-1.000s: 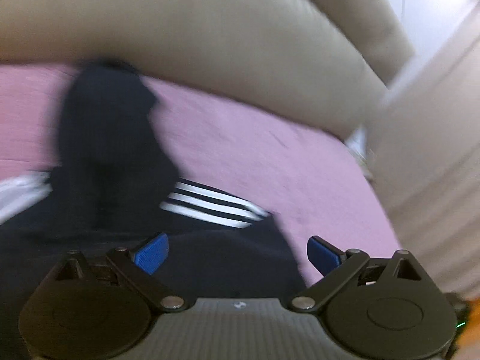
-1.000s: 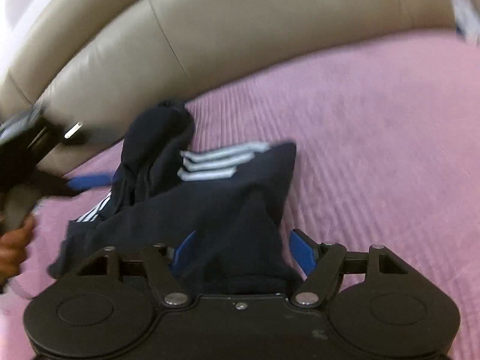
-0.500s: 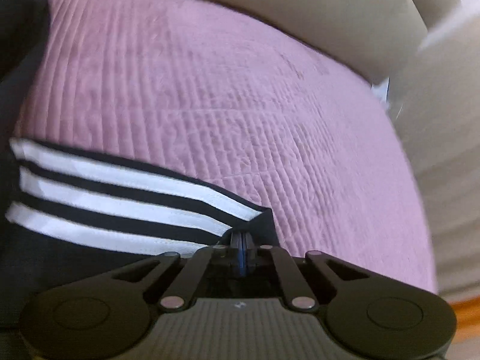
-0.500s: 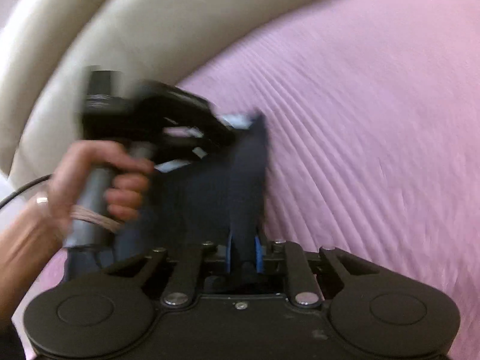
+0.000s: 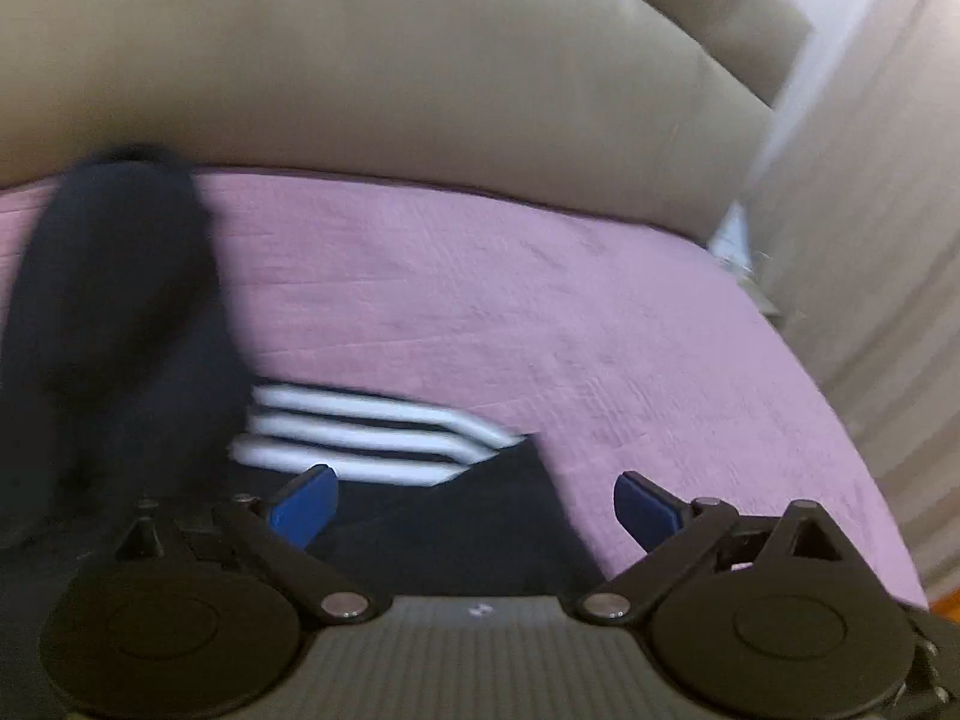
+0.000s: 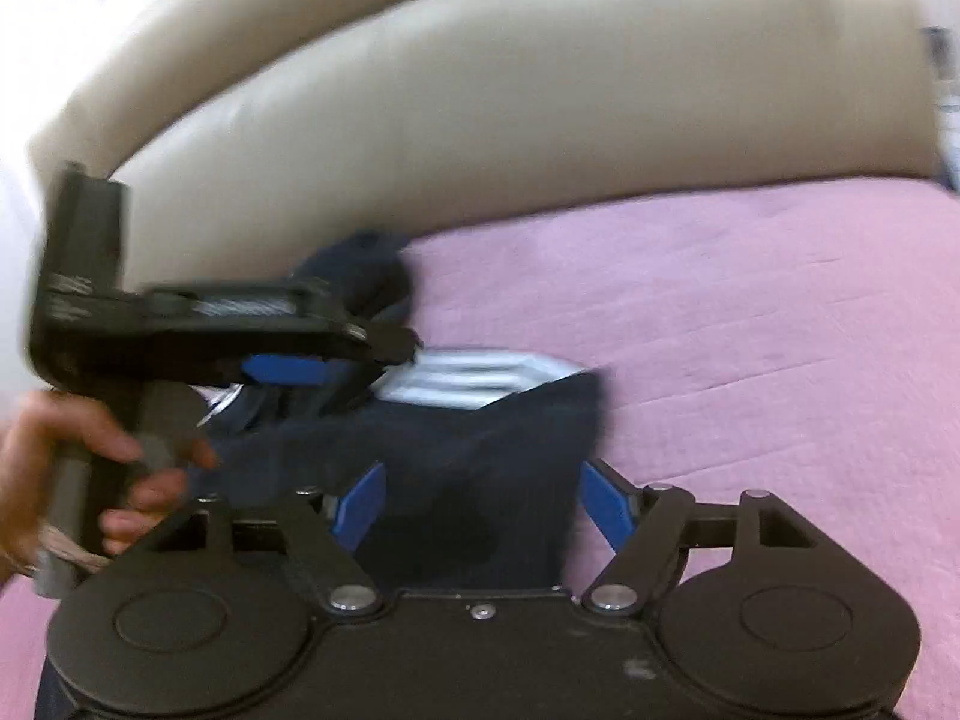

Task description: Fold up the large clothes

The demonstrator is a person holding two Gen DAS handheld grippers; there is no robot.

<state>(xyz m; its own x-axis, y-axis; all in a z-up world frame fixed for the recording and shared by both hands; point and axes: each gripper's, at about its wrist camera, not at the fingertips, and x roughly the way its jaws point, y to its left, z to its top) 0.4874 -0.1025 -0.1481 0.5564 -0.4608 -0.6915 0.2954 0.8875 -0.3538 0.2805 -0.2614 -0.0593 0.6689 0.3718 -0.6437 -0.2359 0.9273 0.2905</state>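
A dark navy garment [image 5: 432,528] with three white stripes [image 5: 360,432] lies bunched on the pink bedspread [image 5: 540,312]. It also shows in the right wrist view [image 6: 468,468], stripes [image 6: 480,375] at its far edge. My left gripper [image 5: 474,504] is open and empty just above the garment's corner. It also shows from the side in the right wrist view [image 6: 288,369], held by a hand [image 6: 90,474]. My right gripper [image 6: 480,504] is open, its blue pads either side of the dark cloth without gripping it.
A beige padded headboard [image 5: 384,78] runs along the far side of the bed; it also shows in the right wrist view [image 6: 510,120]. A beige wall or curtain [image 5: 870,240] stands at the right. The pink bedspread [image 6: 750,324] extends to the right of the garment.
Both grippers were shut on the garment half a second ago; both have opened and let the cloth go. Both have pulled back, and the garment lies on the bed.
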